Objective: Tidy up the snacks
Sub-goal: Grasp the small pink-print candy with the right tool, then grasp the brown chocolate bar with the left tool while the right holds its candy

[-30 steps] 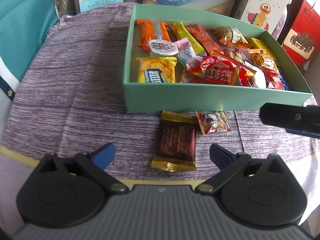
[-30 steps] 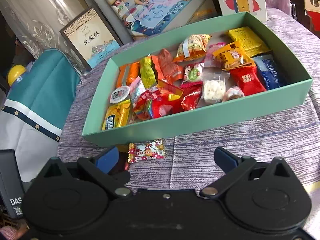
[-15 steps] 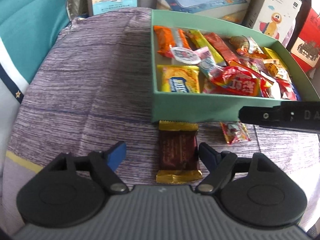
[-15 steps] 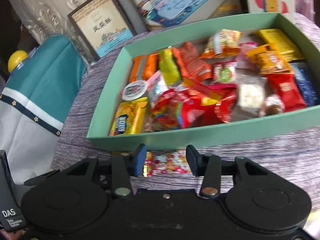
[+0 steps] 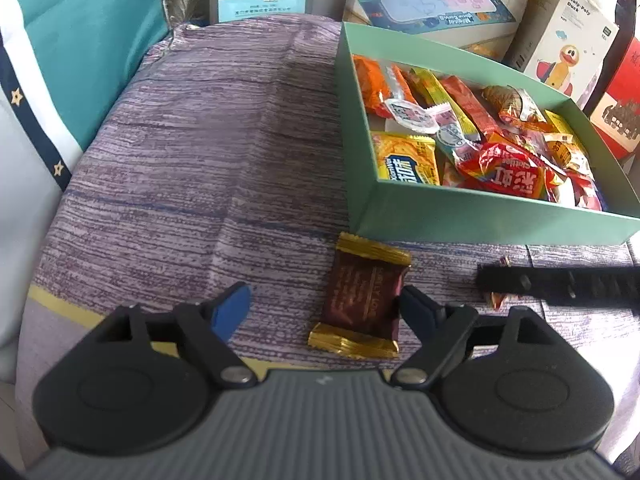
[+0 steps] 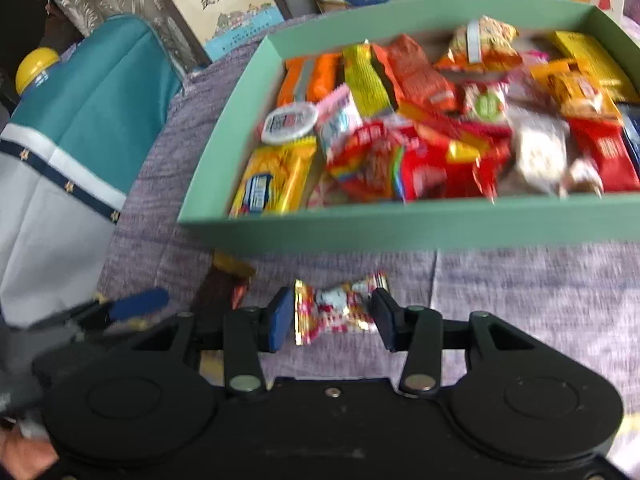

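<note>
A brown chocolate packet (image 5: 364, 300) with gold ends lies on the purple cloth in front of the green snack box (image 5: 480, 216). My left gripper (image 5: 324, 308) straddles it. Its jaws are opening: the right fingertip (image 5: 416, 312) touches the packet's edge and the left one stands well apart. A small pink-and-white wrapped candy (image 6: 336, 308) lies on the cloth in front of the green box (image 6: 400, 224). My right gripper (image 6: 332, 318) has both pads against the candy's wrapper ends. In the left wrist view the right gripper's finger (image 5: 560, 284) hides most of the candy.
The green box is packed with several bright snack packets (image 5: 408, 164). Printed cartons and a duck toy box (image 5: 568, 40) stand behind it. A teal chair cover (image 5: 80, 60) rises at the left. The left gripper's blue fingertip (image 6: 140, 302) shows left of the right gripper.
Right jaws closed from wide open onto the candy and moved closer to it. Left gripper shifted left and forward, its jaws narrowed, and the chocolate packet now sits against its right finger.
</note>
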